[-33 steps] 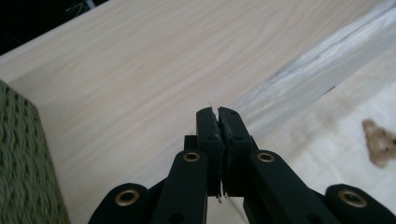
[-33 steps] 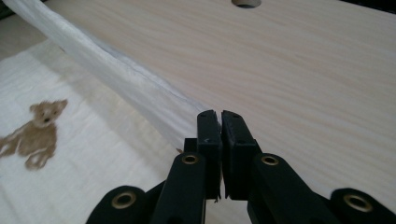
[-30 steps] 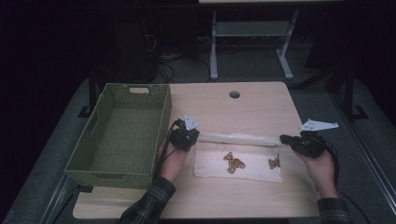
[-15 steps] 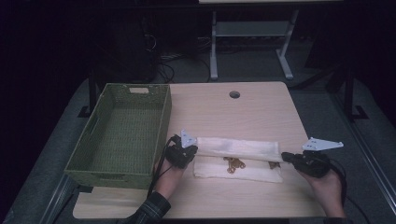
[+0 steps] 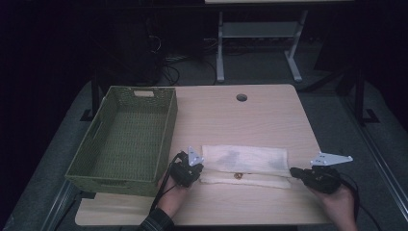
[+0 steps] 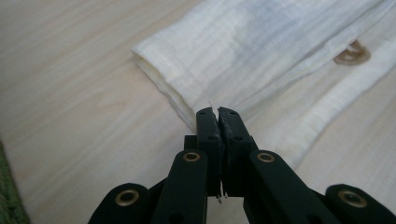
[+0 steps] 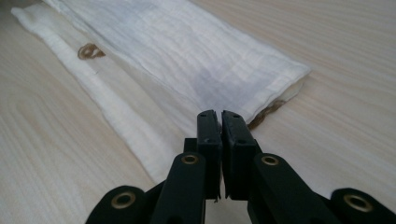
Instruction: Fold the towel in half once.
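From above, a green basket [image 5: 126,137] sits beside the left gripper [image 5: 188,172], and the folded cloth [image 5: 245,164] lies between it and the right gripper [image 5: 308,175]. Each gripper view shows the jaws pinched together on a cloth end.

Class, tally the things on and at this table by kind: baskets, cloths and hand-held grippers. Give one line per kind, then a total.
Green woven basket: 1
White folded cloth with brown prints: 1
Black grippers: 2, the left gripper at the cloth's left end and the right gripper at its right end
Total: 4
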### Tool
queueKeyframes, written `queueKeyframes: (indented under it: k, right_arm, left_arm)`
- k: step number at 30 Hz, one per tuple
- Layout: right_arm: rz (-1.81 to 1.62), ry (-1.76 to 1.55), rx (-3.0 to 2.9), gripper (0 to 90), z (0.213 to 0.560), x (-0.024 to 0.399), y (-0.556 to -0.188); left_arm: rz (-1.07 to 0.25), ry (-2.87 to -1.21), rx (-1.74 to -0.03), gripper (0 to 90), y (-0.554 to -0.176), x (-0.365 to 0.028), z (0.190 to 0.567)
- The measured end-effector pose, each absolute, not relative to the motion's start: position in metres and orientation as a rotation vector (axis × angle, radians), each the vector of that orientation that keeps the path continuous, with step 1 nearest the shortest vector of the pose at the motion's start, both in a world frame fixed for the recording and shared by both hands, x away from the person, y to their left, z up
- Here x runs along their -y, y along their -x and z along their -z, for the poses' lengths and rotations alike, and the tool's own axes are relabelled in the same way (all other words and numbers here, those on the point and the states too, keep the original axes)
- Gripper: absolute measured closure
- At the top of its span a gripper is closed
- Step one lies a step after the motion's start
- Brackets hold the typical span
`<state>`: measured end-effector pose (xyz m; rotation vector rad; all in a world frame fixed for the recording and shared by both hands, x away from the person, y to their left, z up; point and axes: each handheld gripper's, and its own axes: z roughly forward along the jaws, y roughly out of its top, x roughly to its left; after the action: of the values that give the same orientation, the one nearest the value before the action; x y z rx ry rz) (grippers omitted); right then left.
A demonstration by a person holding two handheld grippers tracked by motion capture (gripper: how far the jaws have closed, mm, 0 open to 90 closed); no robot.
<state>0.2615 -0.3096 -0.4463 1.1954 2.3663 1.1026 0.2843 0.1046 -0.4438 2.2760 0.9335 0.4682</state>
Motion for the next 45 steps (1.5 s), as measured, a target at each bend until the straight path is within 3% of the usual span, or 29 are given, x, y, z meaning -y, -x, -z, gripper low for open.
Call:
queueKeyframes:
  k: [16, 19, 21, 30, 34, 40, 45]
  right_arm:
    - [-1.067, -1.202, -2.417, 84.6, 0.455, 0.309, -0.251]
    - [-1.069, -1.222, -2.433, 69.9, 0.457, 0.31, -0.249]
    - [-1.092, -1.225, -2.414, 65.1, 0.456, 0.313, -0.249]
    - [-1.124, -1.224, -2.365, 56.4, 0.448, 0.305, -0.267]
    - [-1.115, -1.225, -2.348, 55.9, 0.447, 0.3, -0.282]
    - [-1.102, -1.23, -2.345, 68.3, 0.449, 0.293, -0.303]
    - [-1.079, -1.259, -2.302, 67.1, 0.451, 0.296, -0.322]
  left_arm:
    - [-0.361, -2.318, -0.882, 85.9, -0.269, -0.112, 0.45]
    - [-0.325, -2.284, -0.876, 68.9, -0.268, -0.113, 0.448]
    - [-0.33, -2.247, -0.872, 60.4, -0.268, -0.113, 0.445]
    - [-0.394, -2.211, -0.828, 45.7, -0.293, -0.104, 0.435]
    - [-0.402, -2.207, -0.814, 43.9, -0.307, -0.099, 0.436]
    - [-0.371, -2.223, -0.803, 49.0, -0.324, -0.089, 0.438]
    - [-0.403, -2.221, -0.827, 47.8, -0.339, -0.085, 0.443]
